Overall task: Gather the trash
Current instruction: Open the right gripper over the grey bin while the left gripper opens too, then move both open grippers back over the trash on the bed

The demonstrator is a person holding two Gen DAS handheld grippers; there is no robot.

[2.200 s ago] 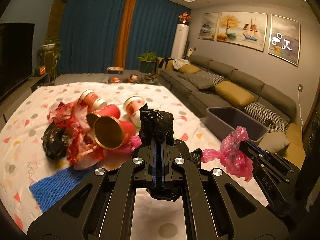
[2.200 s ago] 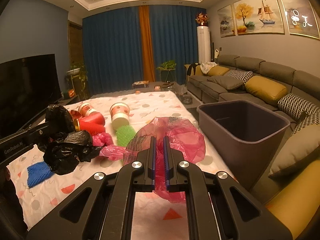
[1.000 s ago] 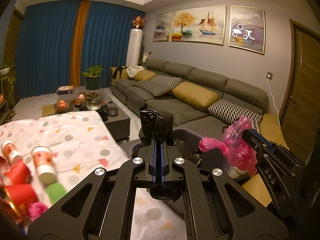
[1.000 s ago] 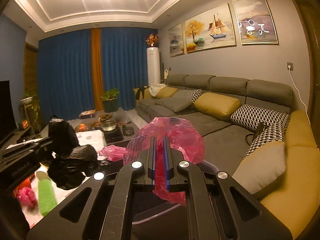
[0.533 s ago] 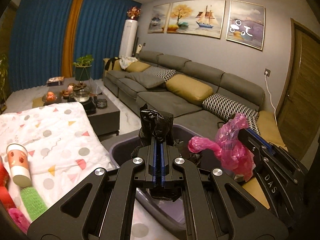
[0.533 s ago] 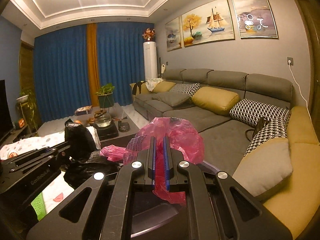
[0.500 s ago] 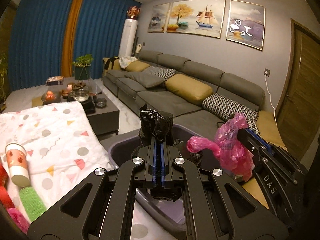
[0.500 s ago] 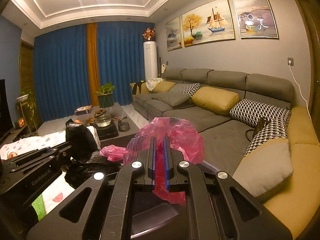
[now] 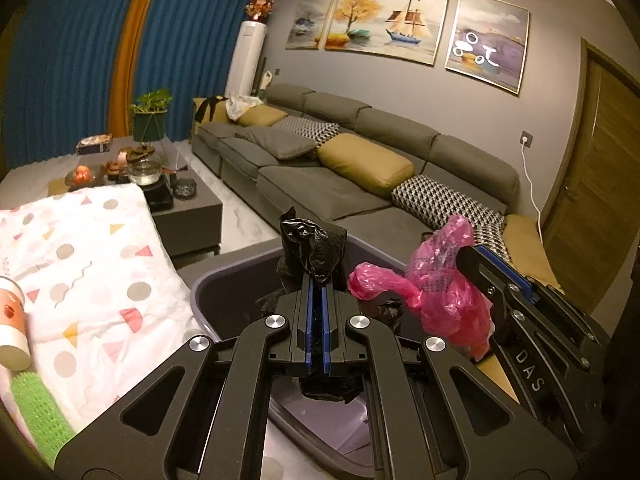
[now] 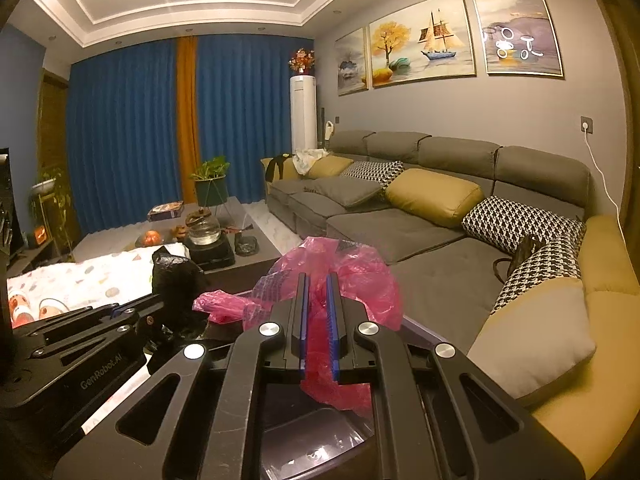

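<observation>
Left gripper (image 9: 317, 280) clamps black bag (image 9: 312, 246) | right gripper (image 10: 319, 280) clamps pink bag (image 10: 344, 276) | both above grey bin (image 9: 224, 292)

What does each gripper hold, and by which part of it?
The left gripper pinches a crumpled black plastic bag around its middle. The right gripper clamps a pink plastic bag through its bunched middle.

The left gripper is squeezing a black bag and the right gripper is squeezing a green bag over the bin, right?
Not quite. The right gripper is squeezing a pink bag, not a green one; the right wrist view shows it plainly. The rest holds: the left gripper squeezes a black bag, and both hang over the bin.
</observation>
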